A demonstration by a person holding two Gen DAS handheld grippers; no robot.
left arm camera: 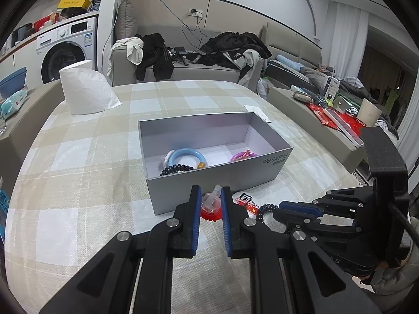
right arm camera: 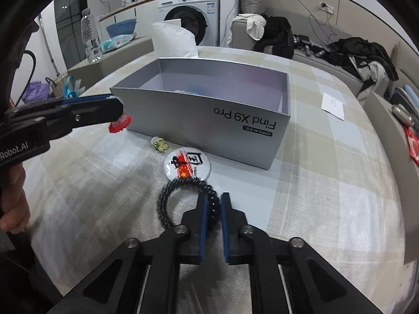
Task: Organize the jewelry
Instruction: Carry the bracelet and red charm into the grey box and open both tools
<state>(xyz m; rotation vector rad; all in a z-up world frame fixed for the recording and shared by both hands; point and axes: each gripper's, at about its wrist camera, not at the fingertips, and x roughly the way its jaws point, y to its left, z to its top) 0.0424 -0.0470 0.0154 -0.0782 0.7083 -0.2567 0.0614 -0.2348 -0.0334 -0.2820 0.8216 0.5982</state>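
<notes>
A grey open box stands on the checked tablecloth; it also shows in the right wrist view. Inside lie a blue ring, a black coil hair tie and a purple ring. My left gripper is shut on a red toothed clip with a clear top, just in front of the box; the clip also shows in the right wrist view. My right gripper is shut on a black coil hair tie lying on the cloth. A round badge and a small green trinket lie beside it.
A white paper roll stands at the table's far left. A paper slip lies behind the box. A sofa with clothes is beyond the table, and a cluttered bench runs along the right.
</notes>
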